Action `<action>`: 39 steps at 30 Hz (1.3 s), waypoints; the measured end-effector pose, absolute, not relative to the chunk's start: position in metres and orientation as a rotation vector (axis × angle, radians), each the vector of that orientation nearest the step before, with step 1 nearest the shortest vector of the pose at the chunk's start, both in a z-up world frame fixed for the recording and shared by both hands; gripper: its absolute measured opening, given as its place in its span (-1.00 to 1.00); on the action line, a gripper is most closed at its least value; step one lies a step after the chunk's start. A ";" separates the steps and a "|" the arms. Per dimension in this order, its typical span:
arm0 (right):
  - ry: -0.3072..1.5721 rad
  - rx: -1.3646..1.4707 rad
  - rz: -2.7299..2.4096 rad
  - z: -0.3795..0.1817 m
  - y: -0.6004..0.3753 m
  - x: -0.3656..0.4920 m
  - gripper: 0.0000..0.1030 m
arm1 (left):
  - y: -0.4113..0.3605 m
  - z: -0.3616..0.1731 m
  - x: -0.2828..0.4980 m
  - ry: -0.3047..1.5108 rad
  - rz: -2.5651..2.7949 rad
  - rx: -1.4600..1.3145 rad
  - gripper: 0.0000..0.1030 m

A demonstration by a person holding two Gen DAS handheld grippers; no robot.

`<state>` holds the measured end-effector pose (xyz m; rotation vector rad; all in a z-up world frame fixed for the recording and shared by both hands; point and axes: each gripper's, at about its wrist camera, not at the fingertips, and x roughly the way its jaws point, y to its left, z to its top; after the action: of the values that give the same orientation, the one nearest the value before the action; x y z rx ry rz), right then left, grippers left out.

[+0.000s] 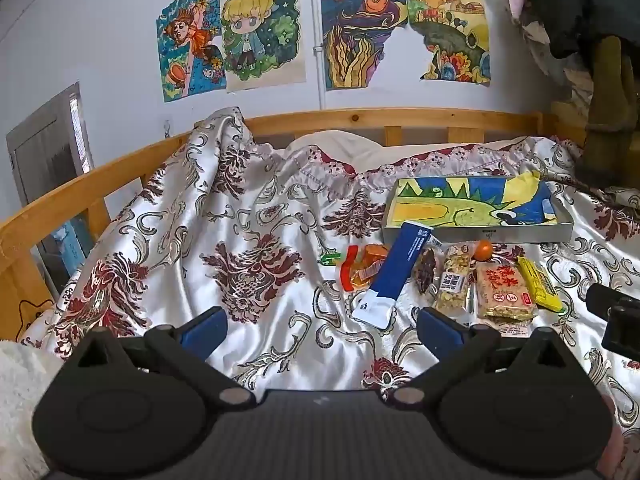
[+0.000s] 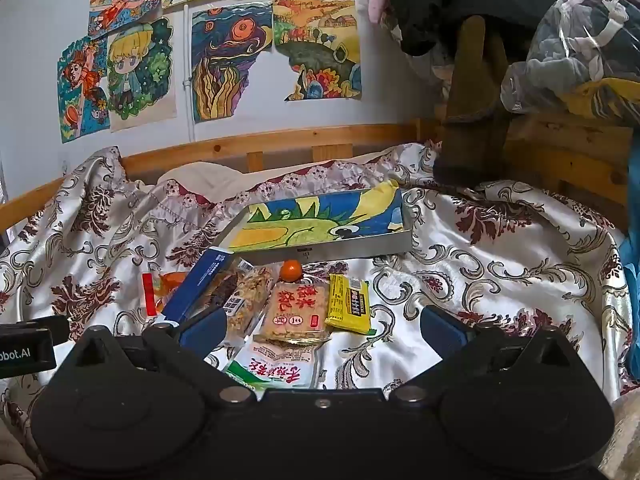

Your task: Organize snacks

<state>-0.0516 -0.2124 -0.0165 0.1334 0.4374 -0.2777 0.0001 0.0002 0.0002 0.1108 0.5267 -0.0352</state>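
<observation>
Several snacks lie on a patterned bedspread (image 1: 256,264) in front of a shallow grey tray (image 1: 476,236) lined with a colourful drawing. There is a long blue and white packet (image 1: 396,276), an orange and red packet (image 1: 362,270), a nut bar (image 1: 452,280), a red-printed rice cake pack (image 1: 505,290), a yellow packet (image 1: 538,284) and a small orange ball (image 1: 483,250). My left gripper (image 1: 320,330) is open and empty, left of and short of the snacks. My right gripper (image 2: 320,330) is open and empty, over the rice cake pack (image 2: 294,312) and a white and green packet (image 2: 272,372).
A wooden bed rail (image 1: 360,118) runs behind the bedspread, with drawings (image 1: 360,32) on the wall above. Dark clothes and a plastic-wrapped bundle (image 2: 580,32) hang at the right. The other gripper's body shows at the edge of each view (image 1: 616,320).
</observation>
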 end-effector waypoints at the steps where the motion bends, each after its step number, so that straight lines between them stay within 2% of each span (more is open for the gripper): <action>1: 0.438 0.132 -0.278 -0.017 -0.212 -0.051 0.99 | 0.000 0.000 0.000 0.527 -0.036 0.108 0.99; 39: 0.444 0.128 -0.278 -0.019 -0.214 -0.052 0.99 | 0.004 -0.002 0.004 0.542 -0.036 0.099 0.99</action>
<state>-0.0518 -0.2137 -0.0186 0.1285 0.4439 -0.2783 0.0036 0.0039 -0.0020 0.0991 0.5422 -0.0355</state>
